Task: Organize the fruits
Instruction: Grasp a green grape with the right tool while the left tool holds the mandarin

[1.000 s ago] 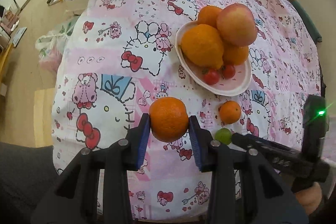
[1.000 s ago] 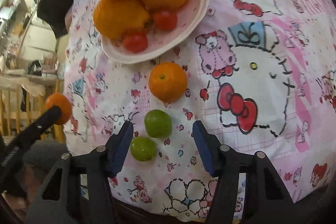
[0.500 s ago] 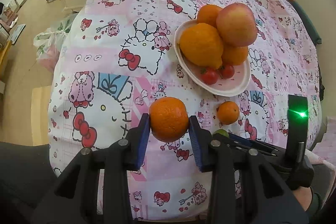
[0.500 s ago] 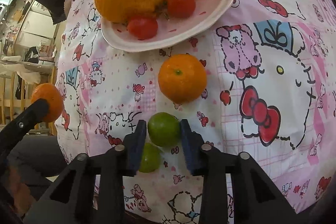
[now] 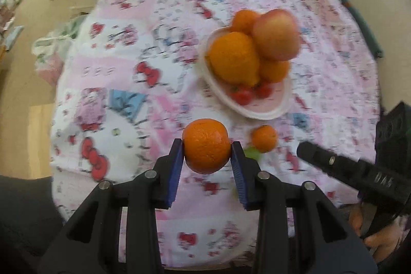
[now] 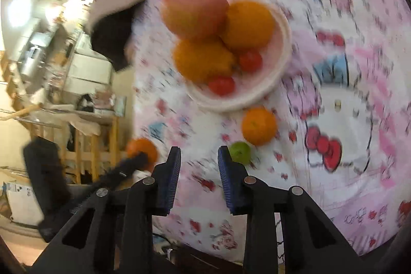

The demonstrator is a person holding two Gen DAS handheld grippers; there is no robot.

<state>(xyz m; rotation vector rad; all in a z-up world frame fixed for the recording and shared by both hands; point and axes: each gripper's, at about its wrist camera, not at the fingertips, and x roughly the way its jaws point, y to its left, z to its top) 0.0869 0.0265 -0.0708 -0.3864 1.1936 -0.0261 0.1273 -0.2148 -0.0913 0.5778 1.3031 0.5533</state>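
Though earlier around the green fruit (image 6: 240,152), right fingers (image 6: 172,171) clench empty. Left fingers (image 5: 177,161) grasp an orange (image 5: 206,149) — pink-clothed desk (image 5: 128,55) below.

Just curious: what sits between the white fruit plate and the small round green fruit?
A small round orange mandarin on the pink cloth; right wrist view.

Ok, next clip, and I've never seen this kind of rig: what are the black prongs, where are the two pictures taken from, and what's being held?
A person holds a gripper in each hand; each carries a camera looking along its two fingers. The left view shows the left gripper shut on an orange. The right view shows the right gripper, fingers drawn in with nothing between them. On the patterned cloth stands a plate with oranges, an apple and tomatoes; a small orange and a green fruit lie loose nearby.
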